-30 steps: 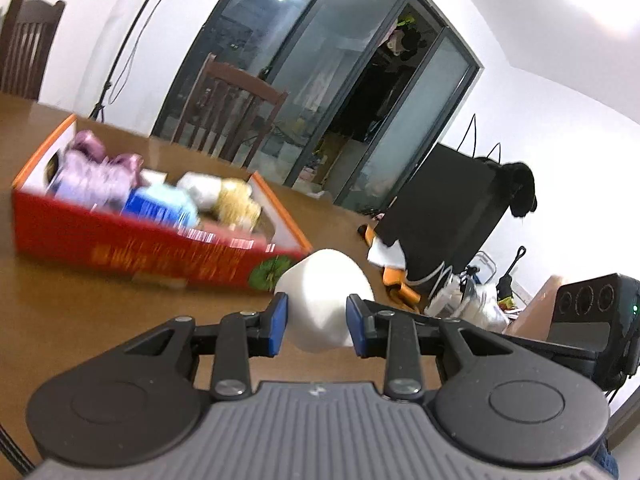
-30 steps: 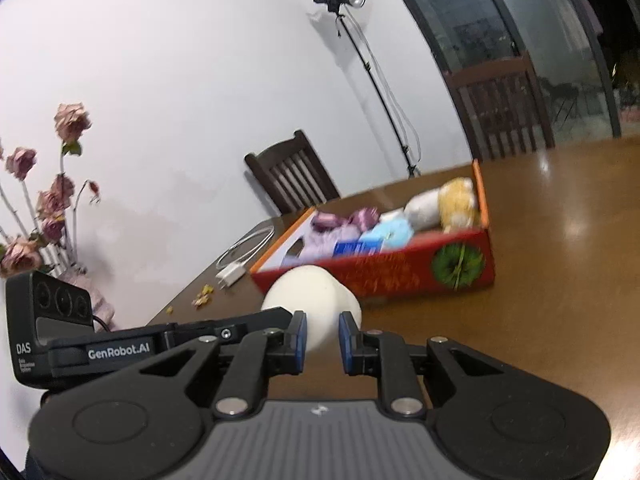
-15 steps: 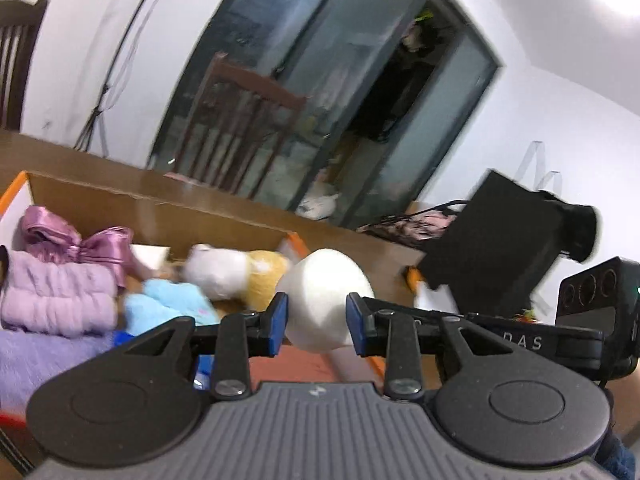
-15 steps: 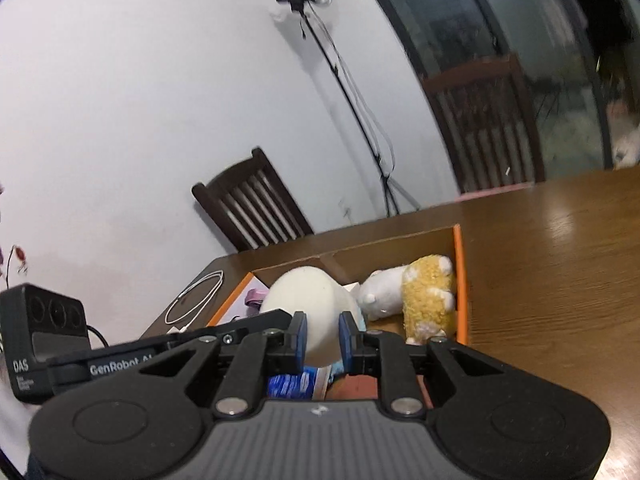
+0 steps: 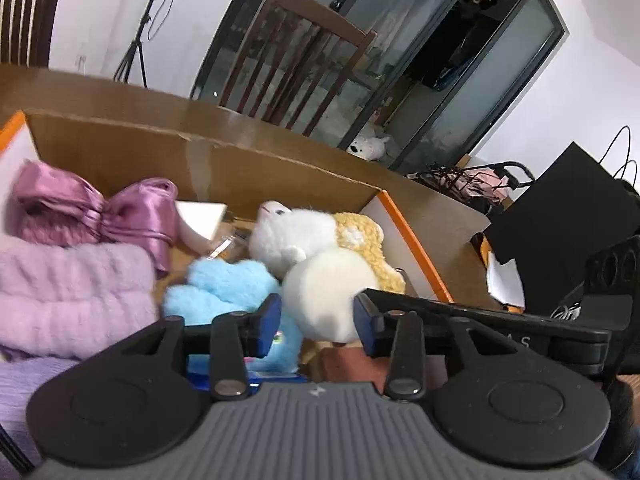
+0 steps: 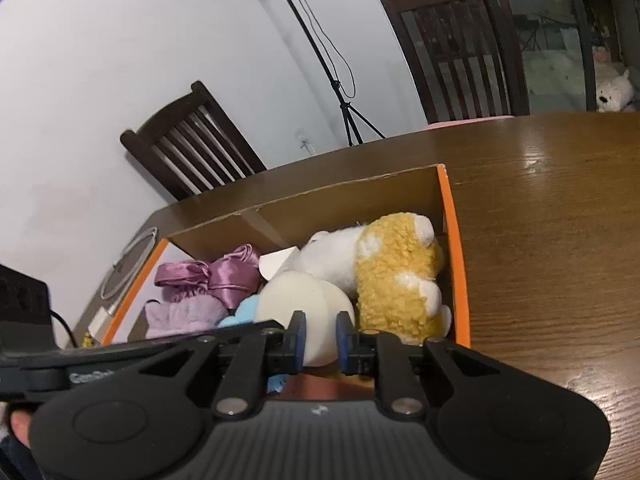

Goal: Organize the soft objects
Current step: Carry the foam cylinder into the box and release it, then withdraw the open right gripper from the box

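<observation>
1. Two tools work over one cardboard box (image 6: 456, 240) with orange rims, which sits on a brown wooden counter (image 6: 552, 216).
2. The task's thing is one cream-white soft ball (image 5: 332, 292), smooth and rounded, with a flatter cut end facing the right wrist camera; it hangs above the box's right end, against the plush toy.
3. The left tool (image 5: 318, 316) has just been opening: its blue pads stand slightly off either side of the ball, which lies between them, with a sliver of gap visible on each side.
4. The right tool (image 6: 322, 338) is closed tight on the same ball (image 6: 304, 308), blue pads pressing its lower end.
5. Inside the box lie five other soft things, counted: one white-and-yellow plush toy (image 6: 396, 280) at the right end, one fluffy light-blue piece (image 5: 228, 288) left of the ball, one shiny purple satin bow (image 5: 132, 216) further left, one folded lilac knit (image 5: 72, 288) at the left end, and one white wedge-shaped piece (image 5: 200, 224) behind the blue piece.
6. Beyond the box stand two dark wooden chairs (image 6: 460, 40), one behind its far wall and one off its left corner (image 6: 192, 140).
7. One light-stand tripod (image 6: 344, 92) rises against the white wall between the chairs.
8. One small white plush animal (image 6: 614, 92) sits on the floor past the right-hand chair, well apart from the box.
</observation>
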Tool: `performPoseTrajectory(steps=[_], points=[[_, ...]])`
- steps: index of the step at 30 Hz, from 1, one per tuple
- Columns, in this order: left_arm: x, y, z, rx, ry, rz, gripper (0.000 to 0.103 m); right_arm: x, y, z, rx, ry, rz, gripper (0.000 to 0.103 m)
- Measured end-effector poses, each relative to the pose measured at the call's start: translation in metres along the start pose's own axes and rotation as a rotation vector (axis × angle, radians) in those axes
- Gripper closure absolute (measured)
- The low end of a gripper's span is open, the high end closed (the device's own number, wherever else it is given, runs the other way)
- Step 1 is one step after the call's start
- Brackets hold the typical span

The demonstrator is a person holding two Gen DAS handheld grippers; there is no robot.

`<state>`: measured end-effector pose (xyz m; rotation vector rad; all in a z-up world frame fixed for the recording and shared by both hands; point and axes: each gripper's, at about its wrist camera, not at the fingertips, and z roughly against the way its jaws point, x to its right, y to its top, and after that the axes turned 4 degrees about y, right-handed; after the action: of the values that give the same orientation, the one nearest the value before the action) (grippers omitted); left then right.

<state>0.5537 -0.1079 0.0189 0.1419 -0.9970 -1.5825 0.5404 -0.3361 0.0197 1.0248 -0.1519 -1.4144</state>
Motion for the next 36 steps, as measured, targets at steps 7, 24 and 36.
performPoseTrajectory(steps=[7, 24, 36], points=[[0.004, -0.007, 0.061, 0.070, 0.062, -0.052, 0.055, -0.014, -0.006, 0.034, 0.054, 0.008, 0.010, 0.084], [0.055, -0.118, 0.235, 0.346, 0.190, -0.257, 0.015, -0.075, -0.115, 0.174, 0.211, 0.025, 0.174, 0.062], [0.063, -0.215, 0.296, 0.509, 0.291, -0.173, 0.003, -0.102, -0.199, 0.220, 0.223, 0.019, 0.248, 0.047]])
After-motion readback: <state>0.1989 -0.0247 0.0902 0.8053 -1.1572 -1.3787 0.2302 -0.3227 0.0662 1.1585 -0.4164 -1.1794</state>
